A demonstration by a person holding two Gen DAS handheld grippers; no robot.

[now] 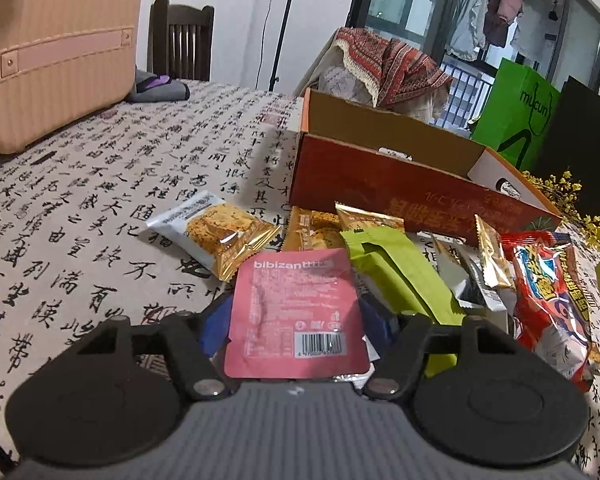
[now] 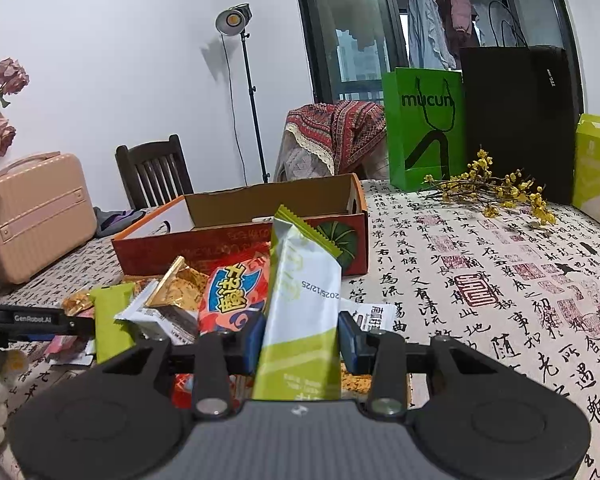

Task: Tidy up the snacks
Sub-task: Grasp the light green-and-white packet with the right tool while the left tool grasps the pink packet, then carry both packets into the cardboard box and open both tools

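My left gripper (image 1: 296, 332) is shut on a pink bibizan packet (image 1: 296, 312) and holds it above the snack pile. My right gripper (image 2: 302, 338) is shut on a green and white snack bar (image 2: 300, 304), held upright in front of the open red cardboard box (image 2: 240, 240). The box also shows in the left wrist view (image 1: 380, 184), behind the pile. The pile holds a red packet (image 1: 548, 296), a green bar (image 1: 396, 272), a white and gold packet (image 1: 216, 232) and gold packets (image 2: 180, 288). The left gripper shows at the left edge of the right wrist view (image 2: 32, 320).
A pink suitcase (image 1: 56, 52) stands at the table's far left beside a dark wooden chair (image 2: 152, 172). A green paper bag (image 2: 424, 128), a black bag (image 2: 516, 120), yellow flower sprigs (image 2: 496, 188) and a green carton (image 2: 598, 168) stand at the right. A light stand (image 2: 244, 88) is behind.
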